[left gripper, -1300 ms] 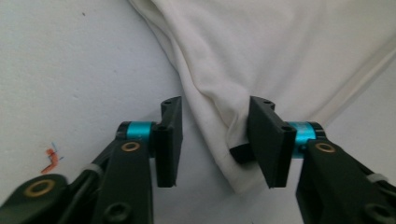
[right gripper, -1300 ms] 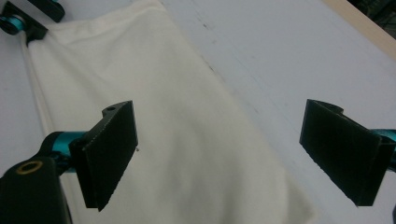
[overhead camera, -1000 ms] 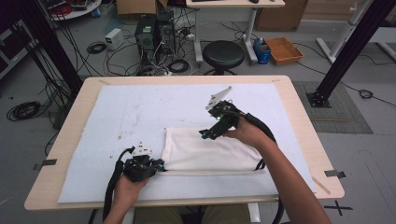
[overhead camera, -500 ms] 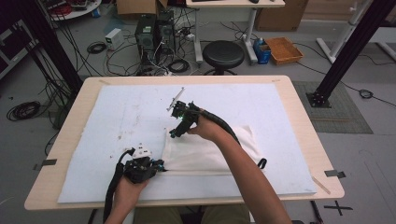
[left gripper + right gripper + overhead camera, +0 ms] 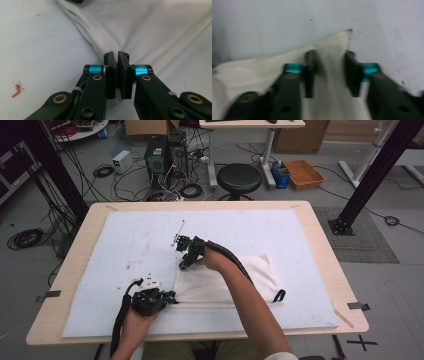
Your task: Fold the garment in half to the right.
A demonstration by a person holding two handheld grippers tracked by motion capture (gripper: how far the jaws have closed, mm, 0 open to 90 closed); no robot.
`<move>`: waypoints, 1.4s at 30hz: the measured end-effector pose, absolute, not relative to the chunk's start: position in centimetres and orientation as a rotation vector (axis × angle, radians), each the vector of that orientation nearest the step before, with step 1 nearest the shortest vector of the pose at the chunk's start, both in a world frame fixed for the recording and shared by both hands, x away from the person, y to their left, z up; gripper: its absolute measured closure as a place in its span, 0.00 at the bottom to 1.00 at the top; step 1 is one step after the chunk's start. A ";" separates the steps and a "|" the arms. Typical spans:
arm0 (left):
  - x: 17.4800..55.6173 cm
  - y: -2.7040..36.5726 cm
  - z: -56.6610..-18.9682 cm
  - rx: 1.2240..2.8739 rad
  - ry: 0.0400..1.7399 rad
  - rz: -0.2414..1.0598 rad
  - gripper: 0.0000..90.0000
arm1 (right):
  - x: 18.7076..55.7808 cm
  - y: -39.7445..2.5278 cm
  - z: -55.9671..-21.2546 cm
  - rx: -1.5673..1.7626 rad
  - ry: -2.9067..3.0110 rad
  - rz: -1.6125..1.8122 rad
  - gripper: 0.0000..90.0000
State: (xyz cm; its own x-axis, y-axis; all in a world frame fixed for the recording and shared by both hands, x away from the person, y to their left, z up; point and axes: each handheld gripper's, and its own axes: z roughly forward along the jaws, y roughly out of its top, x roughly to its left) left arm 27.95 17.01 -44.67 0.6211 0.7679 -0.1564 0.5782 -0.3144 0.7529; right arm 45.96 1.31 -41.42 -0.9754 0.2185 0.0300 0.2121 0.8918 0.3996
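On the pale mat (image 5: 125, 245) that covers the wooden surface (image 5: 320, 240), the left gripper (image 5: 170, 296) lies low near the front edge, left of centre, held in the person's left hand (image 5: 137, 317). In the left gripper view its jaws stand pressed almost together, and a pinch of the white cloth (image 5: 155, 27) is caught between them, with folds fanning away from the tips. A small orange mark (image 5: 17, 90) shows on the mat beside that gripper.

The white cloth (image 5: 225, 280) spreads from that held corner toward the right across the front middle of the mat, partly under the person's right forearm (image 5: 250, 305). A short black strap or loop (image 5: 279, 295) lies at its right front corner.

The right gripper (image 5: 184, 265) is at the cloth's far left corner, near the middle of the surface, its black cable (image 5: 230, 257) arching back over the wrist. In the blurred right gripper view the jaws stand apart, with a raised ridge of the cloth (image 5: 332, 55) running up between them; the tip of that ridge points toward bare mat (image 5: 262, 22). Whether the jaws press the fabric I cannot tell from the blur, though the gap between them is wide.
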 end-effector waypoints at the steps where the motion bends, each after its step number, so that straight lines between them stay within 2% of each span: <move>1: 27.9 17.0 -44.6 2.020 1.056 0.293 0.95 | 45.8 1.3 -41.3 0.313 3.038 0.630 0.90; 6: 27.8 16.9 -43.8 1.988 1.030 0.268 0.95 | 45.2 1.0 -40.6 0.252 3.020 0.606 0.93; 14: 27.9 15.6 -41.2 1.907 0.948 0.218 0.96 | 44.8 -2.2 -37.3 0.223 2.967 0.738 0.93; 33: 30.1 6.7 -36.5 1.899 0.745 0.097 0.96 | 43.5 -12.2 -33.3 0.266 2.805 0.848 0.93; 42: 31.9 2.2 -36.0 1.903 0.698 0.028 0.96 | 43.5 -16.0 -33.5 0.311 2.732 0.880 0.93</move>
